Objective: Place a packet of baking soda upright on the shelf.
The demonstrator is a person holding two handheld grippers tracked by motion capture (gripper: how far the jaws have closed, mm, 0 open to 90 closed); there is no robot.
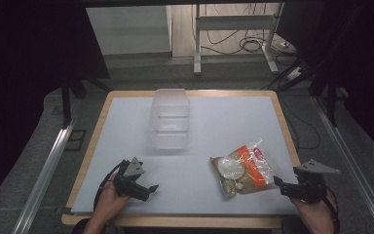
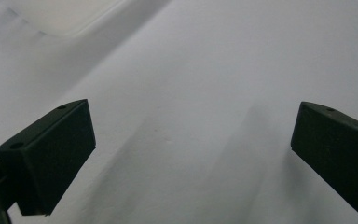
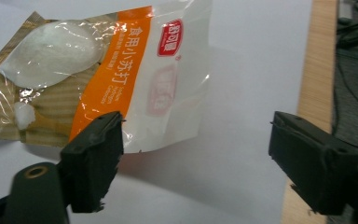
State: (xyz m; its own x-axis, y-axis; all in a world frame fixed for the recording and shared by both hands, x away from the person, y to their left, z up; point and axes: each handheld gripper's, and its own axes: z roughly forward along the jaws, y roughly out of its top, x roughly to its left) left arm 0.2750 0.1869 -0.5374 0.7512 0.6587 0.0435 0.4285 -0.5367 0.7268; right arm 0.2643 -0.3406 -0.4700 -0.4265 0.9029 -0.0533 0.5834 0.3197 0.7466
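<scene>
Fingers (image 3: 95,161) beside orange-banded packet (image 3: 107,74)

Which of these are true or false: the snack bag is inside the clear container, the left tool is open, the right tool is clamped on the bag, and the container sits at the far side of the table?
1. The snack bag is inside the clear container. False: it lies on the white table, nearer the person than the container.
2. The left tool is open. True: nothing but table surface lies between its jaws.
3. The right tool is clamped on the bag. False: its jaws stand apart, beside the bag's edge.
4. The container sits at the table's far side. True.
</scene>
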